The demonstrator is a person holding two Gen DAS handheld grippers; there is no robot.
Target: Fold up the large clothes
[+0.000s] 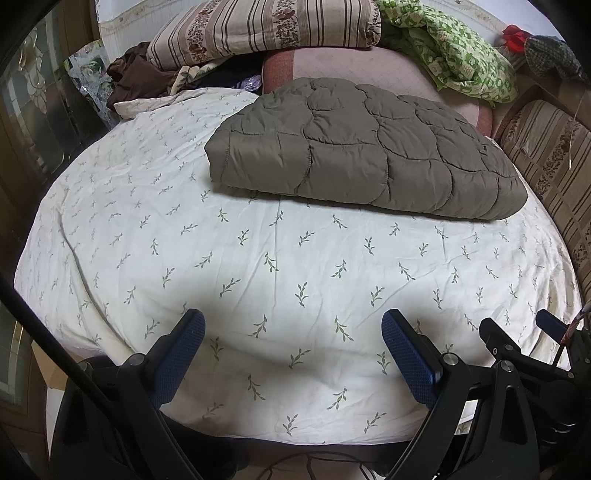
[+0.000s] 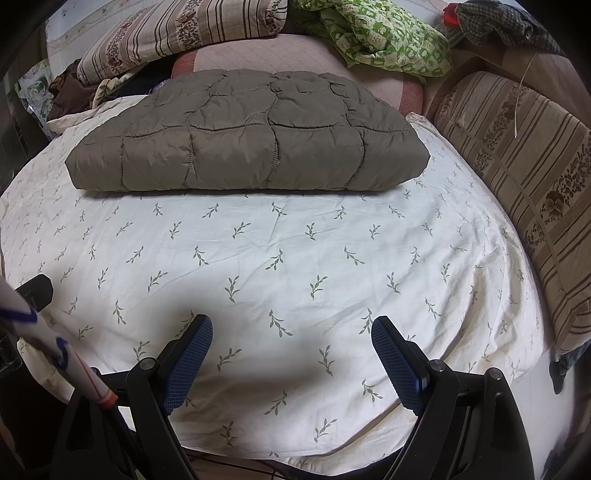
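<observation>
The left tool point(image 1: 293, 350) and right tool point(image 2: 291, 356) both hover over the near edge of the bed, fingers spread wide apart with nothing between them. The folded olive-brown quilted jacket point(image 2: 243, 140) lies flat on the leaf-print sheet point(image 2: 295, 266), well apart from both tools, toward the striped pillows point(image 1: 266, 29).

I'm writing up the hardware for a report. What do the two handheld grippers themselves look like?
Both match: the left gripper and right gripper have black angular frames with round silver pivot bolts, and each carries two flat fingers faced with blue, finely gridded pads. A dark cable trails beneath each frame, along the bottom edge of both views. No hands or sleeves show.
</observation>
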